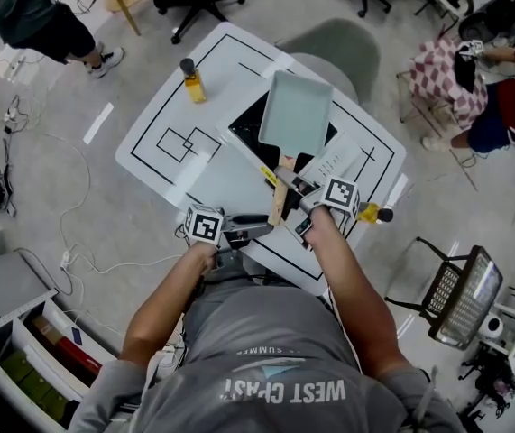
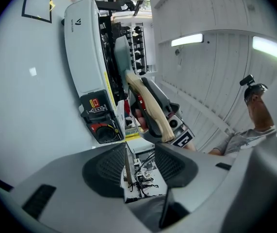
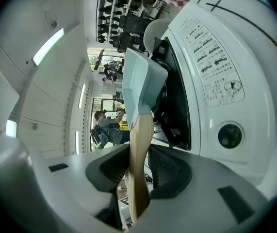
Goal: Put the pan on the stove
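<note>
A pale green square pan (image 1: pixel 295 111) with a wooden handle (image 1: pixel 280 198) lies over the black burner area of the white portable stove (image 1: pixel 345 159) on the table. My right gripper (image 1: pixel 291 184) is shut on that handle. In the right gripper view the handle (image 3: pixel 139 154) runs between the jaws and the pan (image 3: pixel 140 81) stands ahead beside the stove (image 3: pixel 211 81). My left gripper (image 1: pixel 264 227) is open at the table's near edge, just left of the handle, holding nothing. The left gripper view shows its gripper (image 2: pixel 140 166), the handle (image 2: pixel 150 106) and the stove's knob side (image 2: pixel 97 115).
On the white table (image 1: pixel 167 115), marked with black tape lines, a bottle of yellow liquid (image 1: pixel 192 80) stands at the far left. A small yellow object (image 1: pixel 371 213) sits by my right wrist. Chairs, a seated person (image 1: pixel 501 97) and a wire cart (image 1: pixel 460 296) surround the table.
</note>
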Available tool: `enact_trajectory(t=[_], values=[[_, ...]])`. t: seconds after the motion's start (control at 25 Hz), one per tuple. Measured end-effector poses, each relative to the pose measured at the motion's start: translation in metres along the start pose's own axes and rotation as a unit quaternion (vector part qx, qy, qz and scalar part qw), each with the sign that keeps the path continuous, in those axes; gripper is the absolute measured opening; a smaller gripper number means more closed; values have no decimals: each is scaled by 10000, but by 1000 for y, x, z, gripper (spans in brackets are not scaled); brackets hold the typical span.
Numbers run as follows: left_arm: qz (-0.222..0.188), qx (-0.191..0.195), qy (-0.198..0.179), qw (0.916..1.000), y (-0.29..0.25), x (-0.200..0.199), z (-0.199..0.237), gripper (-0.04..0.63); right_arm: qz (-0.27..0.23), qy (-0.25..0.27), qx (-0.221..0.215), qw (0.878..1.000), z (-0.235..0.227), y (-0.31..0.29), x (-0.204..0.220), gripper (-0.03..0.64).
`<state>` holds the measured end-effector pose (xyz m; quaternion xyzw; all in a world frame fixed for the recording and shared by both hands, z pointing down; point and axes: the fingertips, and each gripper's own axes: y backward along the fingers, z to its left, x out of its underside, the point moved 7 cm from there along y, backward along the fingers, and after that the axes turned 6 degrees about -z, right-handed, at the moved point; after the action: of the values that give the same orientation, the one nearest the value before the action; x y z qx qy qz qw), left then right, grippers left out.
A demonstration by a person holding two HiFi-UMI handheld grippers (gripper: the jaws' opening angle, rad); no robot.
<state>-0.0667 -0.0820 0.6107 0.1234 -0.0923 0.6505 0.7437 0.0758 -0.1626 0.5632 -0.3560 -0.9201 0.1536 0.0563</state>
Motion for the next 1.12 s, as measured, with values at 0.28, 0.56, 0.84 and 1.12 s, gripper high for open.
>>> enact_trajectory(t=[0.28, 0.56, 0.84, 1.12], values=[[3, 14, 18, 10000, 4, 4, -10, 186, -68, 169, -64, 9998, 5, 3, 8, 170], [-11, 12, -68, 10000, 8, 6, -10, 186, -351, 637, 155, 9972, 10, 8, 7, 222], [-37, 30, -91, 9999, 10, 7, -20, 186, -308, 758, 289, 9962, 10, 14, 12, 165], [-46, 104, -117, 9999, 10, 11, -25, 186, -228, 459, 113, 9986, 11, 16, 21, 104]])
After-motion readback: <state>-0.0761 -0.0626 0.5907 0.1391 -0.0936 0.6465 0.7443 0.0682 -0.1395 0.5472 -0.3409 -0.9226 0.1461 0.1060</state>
